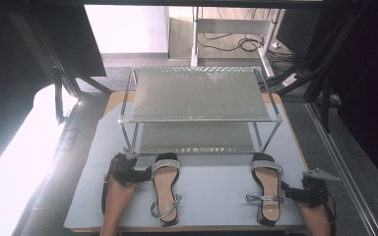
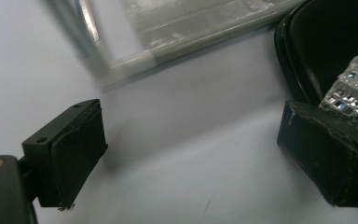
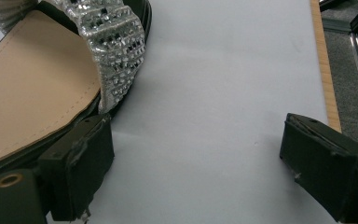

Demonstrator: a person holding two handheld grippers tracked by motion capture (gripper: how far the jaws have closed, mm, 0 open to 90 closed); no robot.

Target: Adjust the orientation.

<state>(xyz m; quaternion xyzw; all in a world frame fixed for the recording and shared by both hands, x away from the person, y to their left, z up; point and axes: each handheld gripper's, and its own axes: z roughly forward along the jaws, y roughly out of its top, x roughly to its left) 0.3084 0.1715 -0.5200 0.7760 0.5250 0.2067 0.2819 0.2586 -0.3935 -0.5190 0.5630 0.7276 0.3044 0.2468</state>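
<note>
**2 sandals, light and floppy**

Left gripper [image 1: 145, 175], jaws spread, sits at 9 o'clock of the left sandal [image 1: 166, 189]. Right sandal [image 1: 267, 189] has the spread right gripper [image 1: 286, 191] at 3 o'clock. Probably light; pinch each stiff sole edge, not the slick studded bands.

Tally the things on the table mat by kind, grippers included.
Rhinestone-strap sandals: 2 (left sandal, right sandal)
Two-tier shoe rack: 1
Handheld grippers: 2 (left gripper, right gripper), both with jaws open
Total: 5
</note>
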